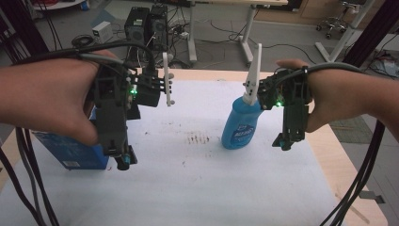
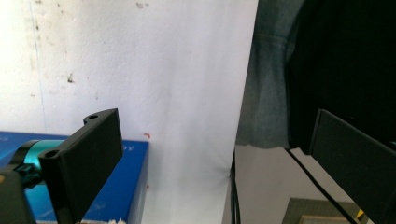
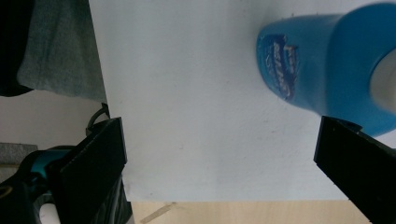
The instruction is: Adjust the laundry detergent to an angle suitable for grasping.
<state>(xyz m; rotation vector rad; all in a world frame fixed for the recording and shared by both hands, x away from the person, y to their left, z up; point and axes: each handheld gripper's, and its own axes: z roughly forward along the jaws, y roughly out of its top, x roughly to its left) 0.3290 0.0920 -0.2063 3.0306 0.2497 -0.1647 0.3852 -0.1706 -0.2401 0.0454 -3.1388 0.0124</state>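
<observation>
A blue plastic bottle (image 1: 241, 123) with a long white nozzle stands upright on the white sheet (image 1: 188, 179), right of centre. Just right of the bottle, my right gripper (image 1: 286, 141) hangs above the sheet, pointing down. In the right gripper view its jaws are wide apart, so the right gripper (image 3: 219, 126) is open and empty, with the bottle (image 3: 322, 60) beyond the right jaw. My left gripper (image 1: 121, 159) hovers by a blue box (image 1: 70, 149) at the sheet's left edge. The left gripper (image 2: 210, 126) is open and empty too, the blue box (image 2: 133, 182) beside its left jaw.
Dark smudges (image 1: 197, 138) mark the sheet left of the bottle. The wooden table edge (image 1: 348, 179) shows at the right. Computer towers (image 1: 147, 26), desk legs and cables stand on the floor behind the table. Cables trail from both grippers past the near corners.
</observation>
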